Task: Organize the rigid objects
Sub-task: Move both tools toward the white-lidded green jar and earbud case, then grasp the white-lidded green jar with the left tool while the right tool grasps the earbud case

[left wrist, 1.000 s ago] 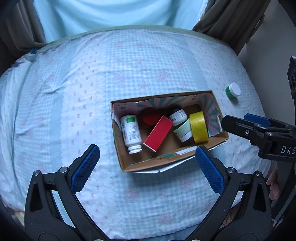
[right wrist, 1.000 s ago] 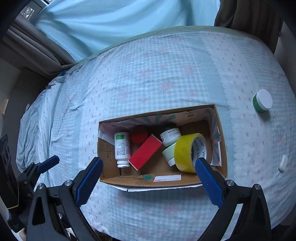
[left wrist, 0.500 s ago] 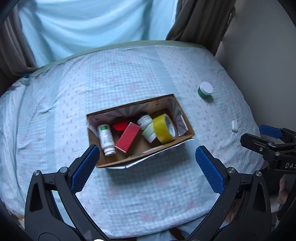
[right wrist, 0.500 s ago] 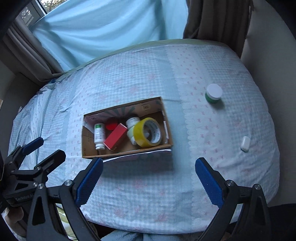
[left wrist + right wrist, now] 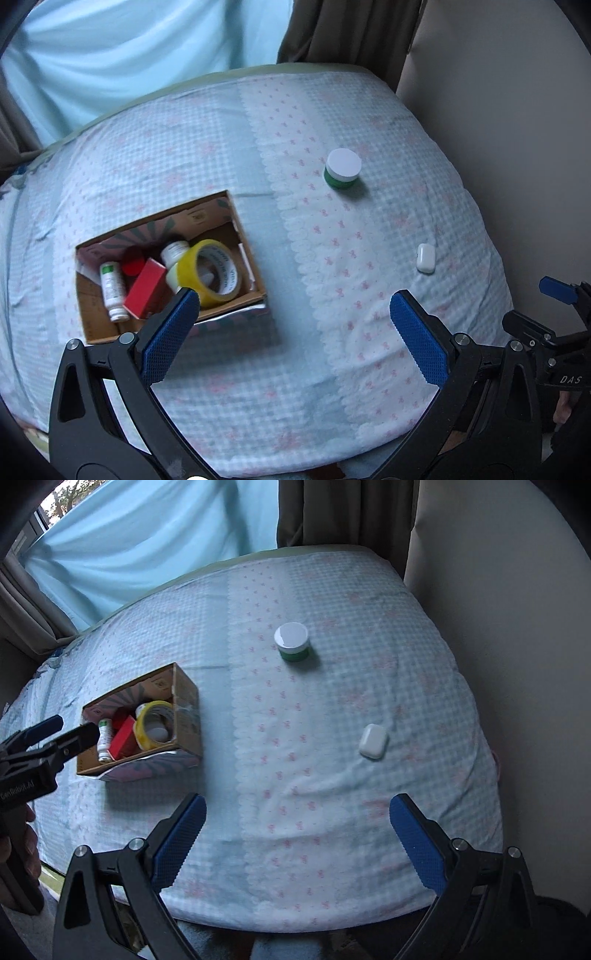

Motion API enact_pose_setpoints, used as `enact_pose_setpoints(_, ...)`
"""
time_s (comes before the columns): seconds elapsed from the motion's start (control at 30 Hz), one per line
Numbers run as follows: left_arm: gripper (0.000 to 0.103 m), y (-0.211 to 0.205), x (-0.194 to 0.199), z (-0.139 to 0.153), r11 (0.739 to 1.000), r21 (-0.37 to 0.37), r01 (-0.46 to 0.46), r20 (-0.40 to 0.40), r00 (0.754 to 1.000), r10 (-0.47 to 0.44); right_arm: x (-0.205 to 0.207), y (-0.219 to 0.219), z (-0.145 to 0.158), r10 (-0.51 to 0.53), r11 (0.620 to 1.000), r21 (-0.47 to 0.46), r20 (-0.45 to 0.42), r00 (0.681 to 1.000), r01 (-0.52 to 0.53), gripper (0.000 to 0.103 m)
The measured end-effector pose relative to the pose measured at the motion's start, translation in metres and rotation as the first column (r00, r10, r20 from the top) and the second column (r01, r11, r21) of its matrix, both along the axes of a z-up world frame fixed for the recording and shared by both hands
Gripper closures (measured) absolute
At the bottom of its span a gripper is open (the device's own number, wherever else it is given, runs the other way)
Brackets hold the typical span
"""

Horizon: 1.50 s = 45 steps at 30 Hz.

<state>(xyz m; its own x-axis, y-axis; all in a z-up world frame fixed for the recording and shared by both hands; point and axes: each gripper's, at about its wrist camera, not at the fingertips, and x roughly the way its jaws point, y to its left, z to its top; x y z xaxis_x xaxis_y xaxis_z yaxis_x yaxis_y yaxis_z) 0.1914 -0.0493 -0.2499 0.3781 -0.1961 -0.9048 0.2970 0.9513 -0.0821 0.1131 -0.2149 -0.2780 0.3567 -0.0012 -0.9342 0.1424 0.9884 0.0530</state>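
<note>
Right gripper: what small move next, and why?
Probably ease the right gripper forward and down toward the white case. Its jaws are open and empty, and the case and the jar lie loose on the bed outside the box; the case looks nearer.

— What is carrying everything here?
— A bed (image 5: 332,812) wearing a pale blue checked cover with pink sprigs.
— And what is lying straight on it?
— A cardboard box (image 5: 186,716) is sitting toward the left. A green jar with a white lid (image 5: 292,641) is standing upright farther back, well apart from the box. A small white case (image 5: 373,741) is lying nearer the right edge.
</note>
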Motion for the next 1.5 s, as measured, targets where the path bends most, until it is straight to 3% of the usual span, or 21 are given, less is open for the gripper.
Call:
enact_pose_setpoints(0.33,0.0,-0.083,0.059,-0.056,0.996,0.031,0.078,-0.112,0.991,-0.074,0.012,-0.092,-0.056,-0.054,0.998,0.015,-0.09,0.995,0.055,0.004)
enact_pose_setpoints(0.47,0.0,-0.109,0.096,-0.08,0.989,0.059,0.134,-0.132,0.983,-0.126,0.018,-0.116,-0.083,-0.128,0.99,0.042,-0.125,0.984,0.134,0.004)
enact_pose_setpoints(0.77,0.0,-0.159,0.18,-0.153,0.963,0.125,0.239,-0.157,0.963,-0.219,0.045,-0.131,-0.147,-0.263,0.955,0.101,-0.159,0.952,0.28,0.004)
enact_pose_setpoints(0.97,0.001,-0.17,0.217,-0.208,0.952,0.149,0.268,-0.124,0.96,-0.251,0.065,-0.127,-0.191,-0.38,0.92,0.058,-0.114,0.918,0.388,0.005)
enact_pose_setpoints(1.1,0.002,-0.177,0.232,-0.235,0.947,0.143,0.287,-0.091,0.957,-0.276,0.076,-0.12,-0.216,-0.422,0.905,0.02,-0.076,0.903,0.424,0.02)
enact_pose_setpoints(1.3,0.014,-0.185,0.243,-0.257,0.943,0.114,0.313,-0.071,0.949,-0.306,0.087,-0.113,-0.239,-0.464,0.886,-0.039,-0.024,0.886,0.463,0.031)
enact_pose_setpoints(1.43,0.023,-0.189,0.25,-0.261,0.943,0.088,0.32,-0.051,0.947,-0.316,0.097,-0.115,-0.248,-0.462,0.885,-0.085,-0.026,0.887,0.458,0.039)
enact_pose_setpoints(1.47,0.032,-0.19,0.254,-0.261,0.943,0.084,0.321,-0.043,0.947,-0.319,0.099,-0.115,-0.248,-0.46,0.885,-0.094,-0.024,0.887,0.457,0.04)
enact_pose_setpoints(1.5,0.035,-0.191,0.257,-0.261,0.943,0.081,0.324,-0.038,0.946,-0.322,0.099,-0.116,-0.248,-0.459,0.885,-0.097,-0.018,0.888,0.455,0.044)
